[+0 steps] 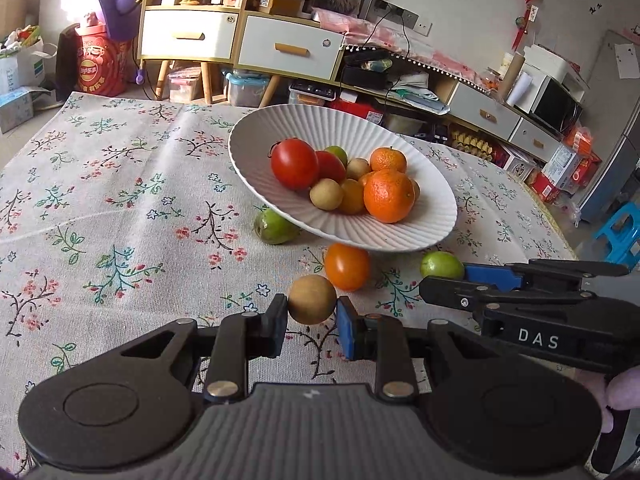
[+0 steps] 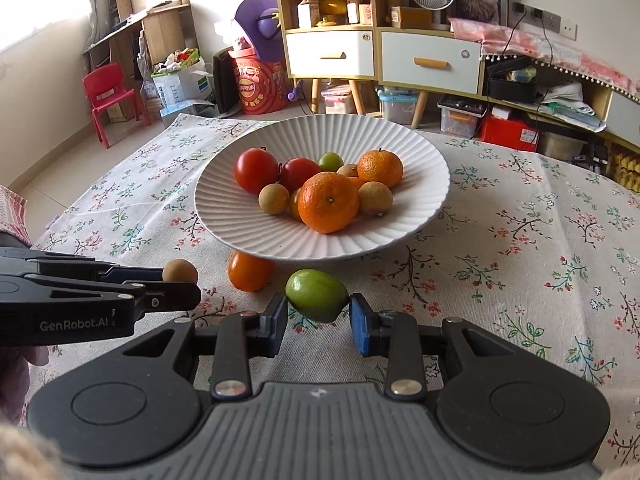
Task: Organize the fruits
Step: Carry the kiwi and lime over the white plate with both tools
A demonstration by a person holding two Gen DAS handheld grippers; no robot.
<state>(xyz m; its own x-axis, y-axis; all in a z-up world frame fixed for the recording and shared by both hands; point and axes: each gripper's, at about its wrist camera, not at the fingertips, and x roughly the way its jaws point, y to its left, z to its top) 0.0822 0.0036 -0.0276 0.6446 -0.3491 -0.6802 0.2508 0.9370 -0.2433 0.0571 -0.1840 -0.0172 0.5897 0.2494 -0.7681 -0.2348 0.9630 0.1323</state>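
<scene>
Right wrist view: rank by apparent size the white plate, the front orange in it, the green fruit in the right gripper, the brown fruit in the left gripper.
1. white plate
2. front orange, green fruit: look alike; the green one is nearer the camera, so unranked
3. brown fruit, partly hidden

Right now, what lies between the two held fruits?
In the right wrist view, an orange tomato lies on the tablecloth between the brown longan and the green fruit.

In the middle of my left wrist view, the white plate [image 1: 400, 236] hides part of a green fruit [image 1: 274, 226] and the top of an orange tomato [image 1: 346, 266]. At mid right my other gripper covers one side of a second green fruit [image 1: 440, 264]. My own hands are cut off at the frame edges.
</scene>
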